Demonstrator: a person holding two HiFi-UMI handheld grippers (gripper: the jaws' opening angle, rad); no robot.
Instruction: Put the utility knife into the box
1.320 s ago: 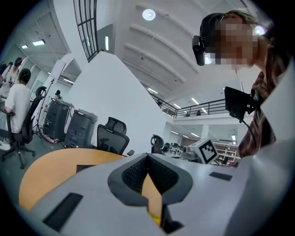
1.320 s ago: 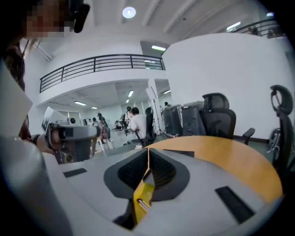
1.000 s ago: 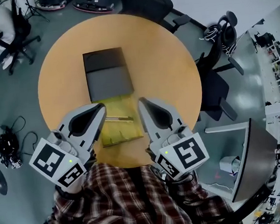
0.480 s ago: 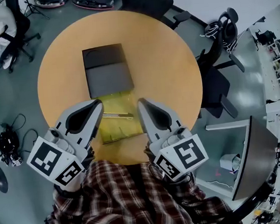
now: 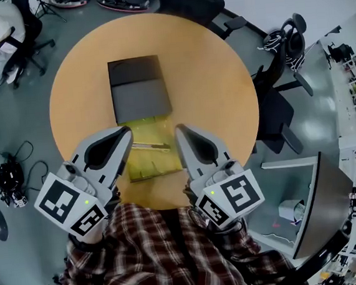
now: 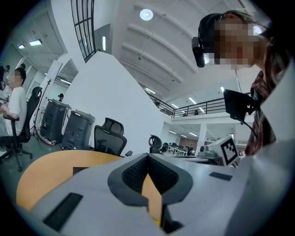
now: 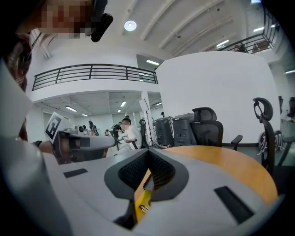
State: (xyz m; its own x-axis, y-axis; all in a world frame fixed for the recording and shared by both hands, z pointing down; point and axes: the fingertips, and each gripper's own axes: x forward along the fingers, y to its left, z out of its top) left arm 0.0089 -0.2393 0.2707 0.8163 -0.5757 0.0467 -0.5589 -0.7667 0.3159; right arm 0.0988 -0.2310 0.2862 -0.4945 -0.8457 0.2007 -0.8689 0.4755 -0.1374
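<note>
While the utility knife (image 5: 151, 147) lies on a yellow sheet (image 5: 156, 164) at the frame's lower centre, the dark box (image 5: 138, 90) sits just above, against the sheet's upper edge, on the round surface (image 5: 210, 85). The left gripper (image 5: 126, 132) and right gripper (image 5: 180, 131) flank the sheet, both pairs of jaws together, empty.

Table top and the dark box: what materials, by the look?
Table top: wood-look laminate or veneer, matte; even orange-tan, no glare. Dark box: likely card or plastic, matte grey-black; flat faces, crisp edges.
</note>
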